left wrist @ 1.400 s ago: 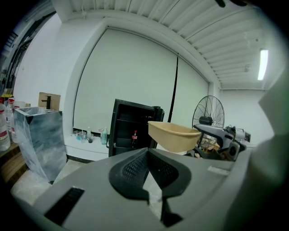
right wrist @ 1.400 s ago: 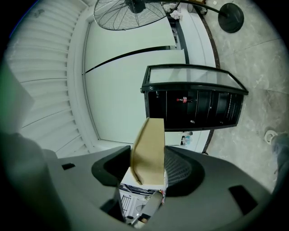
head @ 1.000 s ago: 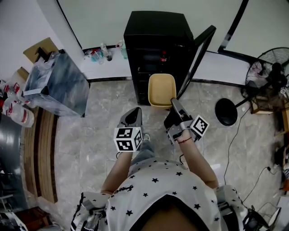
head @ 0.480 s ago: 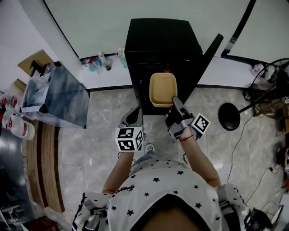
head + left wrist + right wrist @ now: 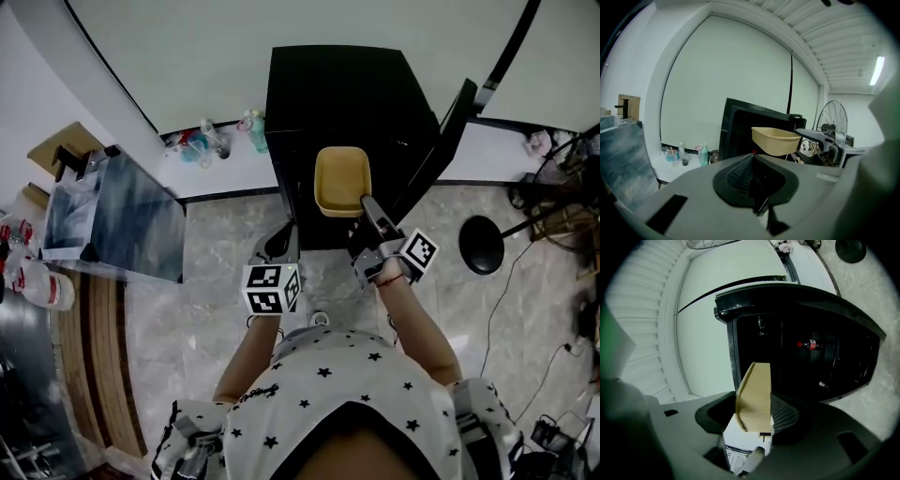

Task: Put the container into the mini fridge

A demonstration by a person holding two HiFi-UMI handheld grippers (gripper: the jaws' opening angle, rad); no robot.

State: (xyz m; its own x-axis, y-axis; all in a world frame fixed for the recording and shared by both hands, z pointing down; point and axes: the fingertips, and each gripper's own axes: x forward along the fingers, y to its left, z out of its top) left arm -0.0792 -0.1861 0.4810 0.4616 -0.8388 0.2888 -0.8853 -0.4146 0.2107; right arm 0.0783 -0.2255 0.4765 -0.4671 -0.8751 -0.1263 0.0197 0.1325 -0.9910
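Container moved nearer mini fridge, long axis pointing inward; right tool pinching rim; left tool pressed together.

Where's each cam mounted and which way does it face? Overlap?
Head view: on the person's head, steeply down at floor and mini fridge; shows both forearms, left gripper, right gripper.
Left gripper view: on the left gripper, forward over its shut jaws toward the mini fridge front.
Right gripper view: on the right gripper, rolled sideways, into the open mini fridge; its jaws grip the container.
Shared: all three show container and mini fridge.
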